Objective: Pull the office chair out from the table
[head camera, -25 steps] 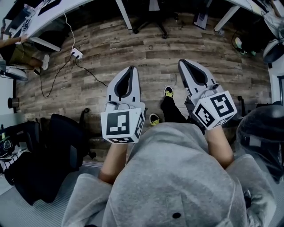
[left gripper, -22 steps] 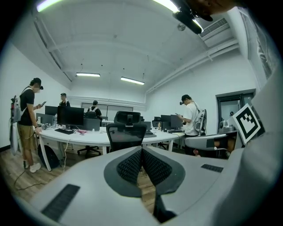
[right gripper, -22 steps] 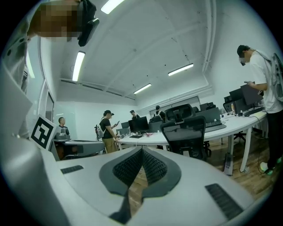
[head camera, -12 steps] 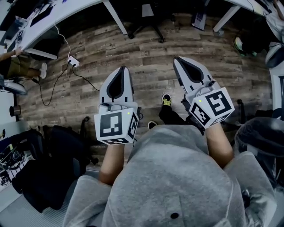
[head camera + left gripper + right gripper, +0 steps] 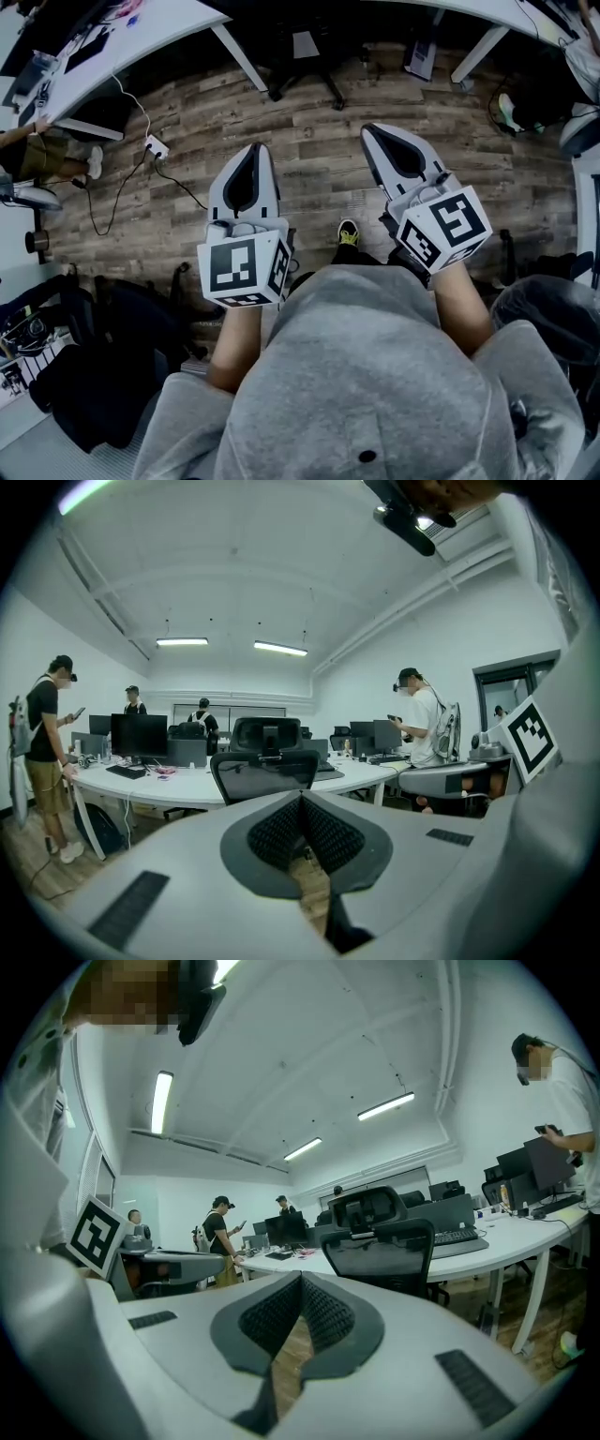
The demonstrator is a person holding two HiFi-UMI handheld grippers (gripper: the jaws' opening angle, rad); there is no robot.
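At the upper left of the head view a white power strip and its cable are lying on the wooden floor beneath the white bench, so a foot straying that way risks snagging the lead. Just right of them the left gripper is hovering over bare floor with its jaws pressed together on nothing. Its own view is showing those closed tips aiming at the office chair, which is standing tucked against the bench edge, well apart from both tools. In the head view the chair is sitting at the top centre, mostly under the bench. The main danger is arriving with the jaws closed: they would be prodding the mesh backrest rather than gripping it, likely shoving the chair deeper under the bench. If its base rolls or swivels, a grip on one side only could be turning the seat instead of drawing it out. A straight pull would be bringing the base toward the person's shoe. Further right, the right gripper is also empty, its jaws meeting tip to tip and pointing at the same chair. At the far right a person is standing by the bench, and a wide swing of the chair could be crowding them.
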